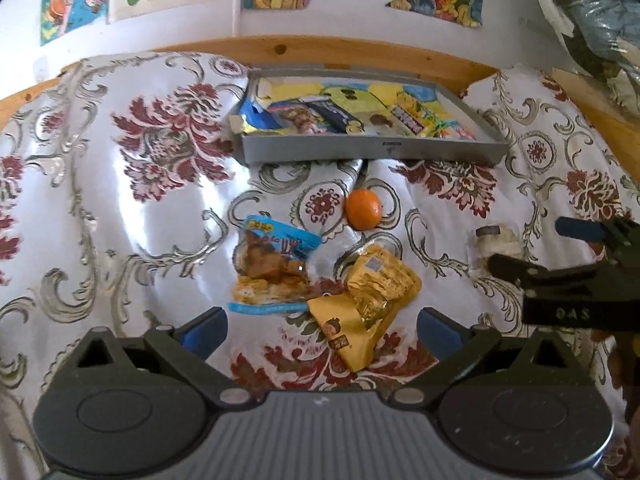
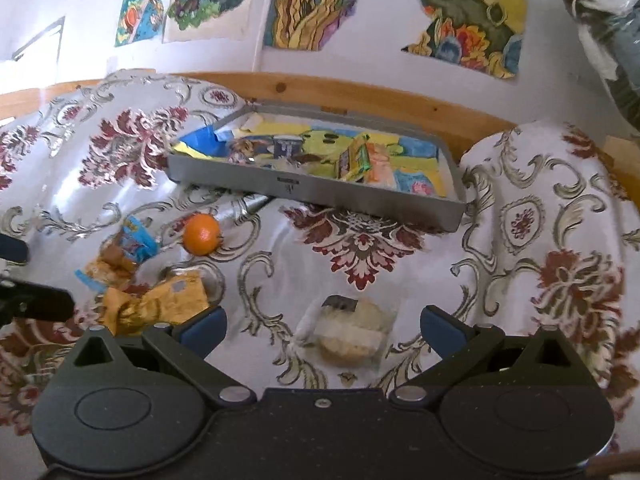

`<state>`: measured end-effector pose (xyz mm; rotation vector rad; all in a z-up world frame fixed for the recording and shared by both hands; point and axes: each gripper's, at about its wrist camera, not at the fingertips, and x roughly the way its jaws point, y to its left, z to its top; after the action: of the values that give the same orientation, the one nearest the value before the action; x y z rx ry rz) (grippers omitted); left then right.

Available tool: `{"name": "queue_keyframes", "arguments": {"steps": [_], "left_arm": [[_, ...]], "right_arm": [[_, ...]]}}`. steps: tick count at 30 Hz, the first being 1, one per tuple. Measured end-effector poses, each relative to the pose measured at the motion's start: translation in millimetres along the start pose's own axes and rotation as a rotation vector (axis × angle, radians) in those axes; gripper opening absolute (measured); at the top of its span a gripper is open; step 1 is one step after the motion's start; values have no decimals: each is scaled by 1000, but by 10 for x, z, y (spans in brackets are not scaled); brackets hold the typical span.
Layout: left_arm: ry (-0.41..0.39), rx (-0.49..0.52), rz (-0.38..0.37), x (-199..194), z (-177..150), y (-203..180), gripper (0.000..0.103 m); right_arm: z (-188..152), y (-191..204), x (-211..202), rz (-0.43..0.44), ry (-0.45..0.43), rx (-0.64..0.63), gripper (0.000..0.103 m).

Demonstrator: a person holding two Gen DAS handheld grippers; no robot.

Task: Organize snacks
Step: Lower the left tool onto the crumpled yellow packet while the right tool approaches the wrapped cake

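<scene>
A crinkled yellow-gold snack packet lies on the floral satin bedspread, touching a blue-edged clear packet of brown snacks. The left gripper hangs over it, released. The right gripper, also spread empty, hovers above a pale clear-wrapped biscuit. A small orange fruit sits before the grey shallow tray.

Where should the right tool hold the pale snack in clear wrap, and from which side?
Grip the pale snack across its short width, coming down from above with the right tool. It lies flat on the cloth, right between the open jaws, with nothing beside it.
</scene>
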<state>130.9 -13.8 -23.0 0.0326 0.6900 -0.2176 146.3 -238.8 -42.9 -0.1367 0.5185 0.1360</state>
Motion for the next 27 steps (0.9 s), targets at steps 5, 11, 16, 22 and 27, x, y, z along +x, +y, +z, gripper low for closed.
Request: {"name": "queue_keyframes", "arguments": {"steps": [5,11,16,22,27], "left_arm": [[23,68,-38,223,60,-44,103],[60,134,-96,505,110,-164,103],[80,220,-130,679,113,-257,103],[89,277,-143,773,117,-292,102],[78,306,-184,751,128,-316,99]], "right_arm": [[-1,-113,293,-10,37,30,102],[-37,-217,534,18,77,71,102],[-39,-286,649,55,95,98,102],[-38,-291,650,114,100,113,96],[-46,-265,636,148,106,117,90]]}}
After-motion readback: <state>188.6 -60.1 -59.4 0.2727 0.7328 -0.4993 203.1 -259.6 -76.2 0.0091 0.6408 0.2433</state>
